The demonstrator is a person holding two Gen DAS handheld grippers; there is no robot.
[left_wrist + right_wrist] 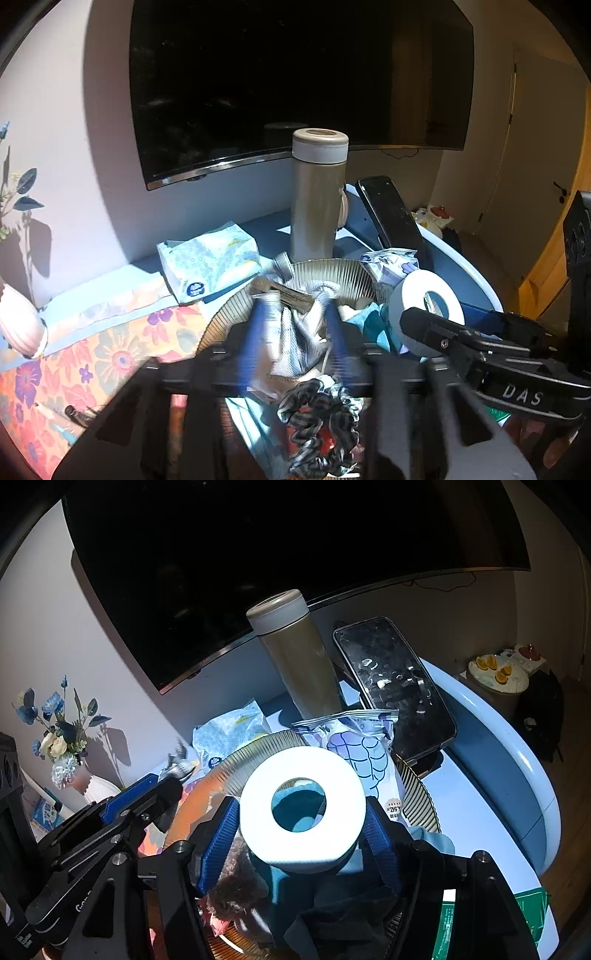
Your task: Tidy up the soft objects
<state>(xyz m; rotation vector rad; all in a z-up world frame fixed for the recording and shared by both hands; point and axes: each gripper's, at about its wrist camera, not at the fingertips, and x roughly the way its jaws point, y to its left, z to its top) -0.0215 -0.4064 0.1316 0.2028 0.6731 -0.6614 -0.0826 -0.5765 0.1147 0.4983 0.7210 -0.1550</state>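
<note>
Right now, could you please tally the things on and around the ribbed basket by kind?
Tissue packs: 1
Paper rolls: 1
Scrunchies: 1
Snack packets: 1
Flasks: 1
Phones: 1
Striped cloths: 1
Total: 7

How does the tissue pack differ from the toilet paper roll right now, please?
The tissue pack is a flat, patterned wrapped packet lying free on the table; the toilet paper roll is plain white, round and hollow, clamped in the right tongs. Both are soft paper goods.
</note>
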